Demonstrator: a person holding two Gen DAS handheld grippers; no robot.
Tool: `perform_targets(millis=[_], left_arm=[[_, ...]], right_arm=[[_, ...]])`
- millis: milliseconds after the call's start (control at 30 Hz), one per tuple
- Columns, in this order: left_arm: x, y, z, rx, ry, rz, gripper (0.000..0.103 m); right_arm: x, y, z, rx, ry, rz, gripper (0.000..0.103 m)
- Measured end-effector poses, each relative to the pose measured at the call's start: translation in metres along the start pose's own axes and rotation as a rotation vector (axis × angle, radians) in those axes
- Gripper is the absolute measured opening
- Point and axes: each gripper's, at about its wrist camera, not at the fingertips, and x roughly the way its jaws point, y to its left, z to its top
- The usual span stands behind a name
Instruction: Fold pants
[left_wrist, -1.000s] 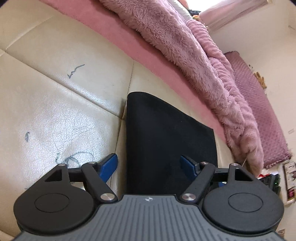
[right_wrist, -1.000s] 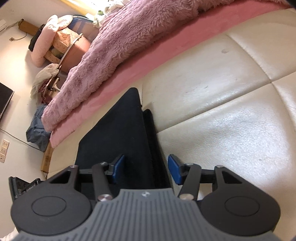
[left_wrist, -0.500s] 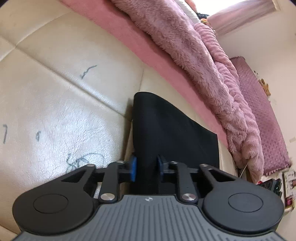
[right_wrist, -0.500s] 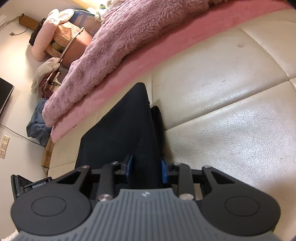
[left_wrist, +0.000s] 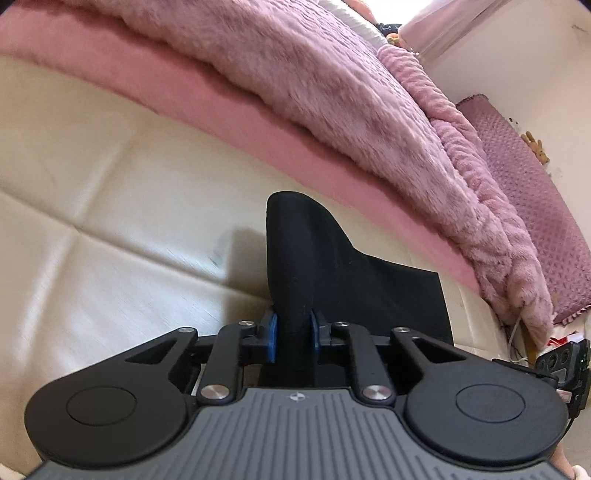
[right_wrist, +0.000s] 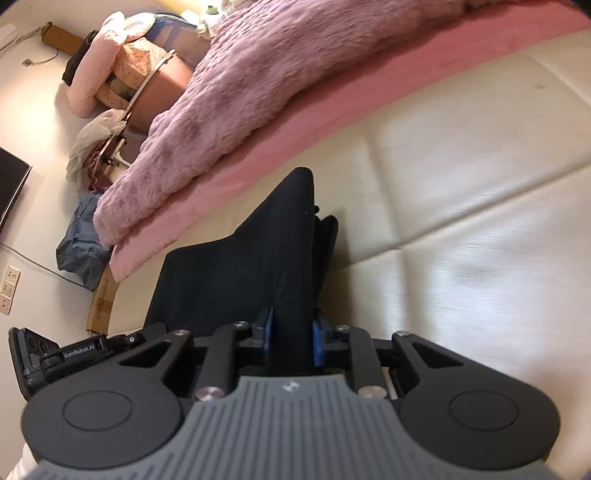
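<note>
I have each gripper, left and right, clenched on the pants edge, the right closing tighter, lifting it off the sofa to fold.

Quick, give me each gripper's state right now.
Left gripper: shut on the pants.
Right gripper: jaws closing, pads already pressing a fold of the pants.

Right gripper jaws closing on black pants (cream sofa)
</note>
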Motion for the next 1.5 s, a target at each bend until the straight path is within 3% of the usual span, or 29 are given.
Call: perform_targets(millis=[367,633,767,900,967,1033,1100,1300,1367,1433,1500], left_arm=[[-0.017,0.061,0.055,0.017,-0.047,0.052,0.018],[-0.001,0.094,0.068,-0.016,-0.048,0.056,0.019],[0.007,0.103,0.064,-0.031,-0.057,0.059,0.032],[0.002,0.109,0.065,-0.045,-0.060,0.054,0.037],[-0.009,0.106,0.067,-0.039,-0.087,0.104,0.050],[-0.022,0.104,0.067,-0.039,-0.099,0.131,0.051],[-0.035,0.097,0.068,-0.019,-0.117,0.145,0.051],[-0.085,0.034,0.058,0.197,-0.252,0.314,0.071],[-0.105,0.009,0.050,0.266,-0.317,0.337,0.076],[-0.124,-0.014,0.040,0.322,-0.390,0.349,0.086],[-0.144,-0.035,0.027,0.371,-0.461,0.365,0.091]], right_arm=[[0.083,0.070,0.013,-0.011,0.030,0.045,0.016],[0.122,0.086,0.028,-0.020,0.032,0.013,0.016],[0.125,0.075,0.024,-0.012,0.026,0.009,0.018],[0.124,0.071,0.023,-0.016,0.022,0.005,0.019],[0.121,0.077,0.025,-0.041,0.024,-0.023,0.026],[0.113,0.084,0.026,-0.083,0.006,-0.072,0.034],[0.102,0.091,0.028,-0.127,-0.017,-0.109,0.034],[0.050,0.133,0.024,-0.312,-0.127,-0.156,0.038],[0.027,0.156,0.016,-0.402,-0.184,-0.172,0.058],[0.005,0.175,0.006,-0.483,-0.239,-0.180,0.068],[-0.017,0.193,-0.007,-0.560,-0.287,-0.186,0.072]])
